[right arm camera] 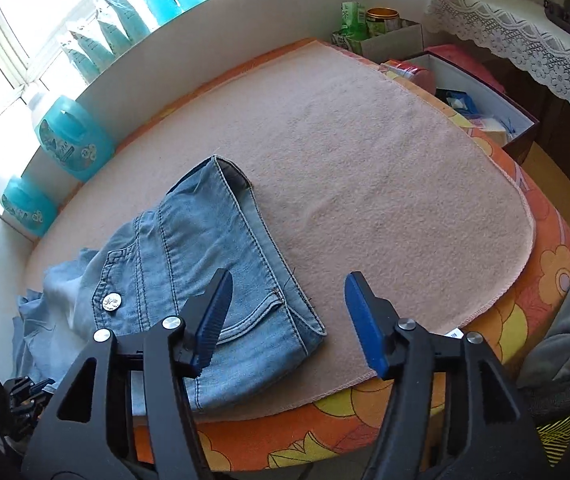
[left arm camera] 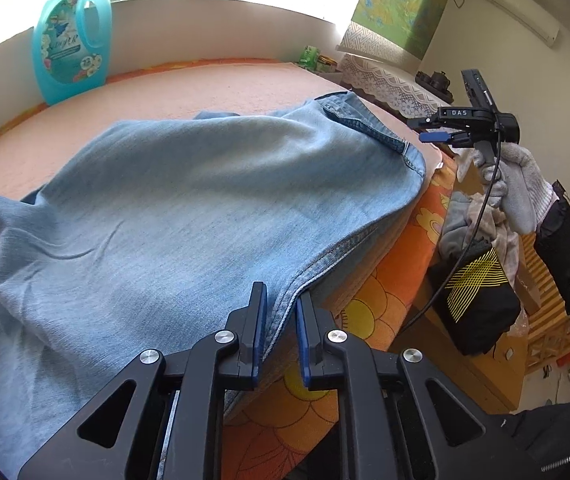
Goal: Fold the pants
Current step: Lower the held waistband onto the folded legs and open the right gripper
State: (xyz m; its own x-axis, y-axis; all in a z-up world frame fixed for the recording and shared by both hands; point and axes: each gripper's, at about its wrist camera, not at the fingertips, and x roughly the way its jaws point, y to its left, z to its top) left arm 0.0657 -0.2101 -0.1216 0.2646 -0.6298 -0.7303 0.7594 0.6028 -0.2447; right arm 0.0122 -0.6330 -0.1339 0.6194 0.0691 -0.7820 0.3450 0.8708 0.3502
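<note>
Light blue jeans lie spread on a pink towel over an orange flowered sheet. At the near edge of the cloth my left gripper has its blue pads a little apart. The jeans' stitched side seam runs into the gap, and the pads do not squeeze it. In the right wrist view, the waistband end of the jeans shows a pocket and a metal button. My right gripper hovers open over the waistband corner and holds nothing. From the left wrist view, the right gripper sits in a gloved hand just right of the waistband.
Blue detergent bottles stand along the white sill behind the towel. Open boxes and a tin crowd the far right corner under a lace cloth. A black bag with yellow lines and loose clothes sit off the bed's right edge.
</note>
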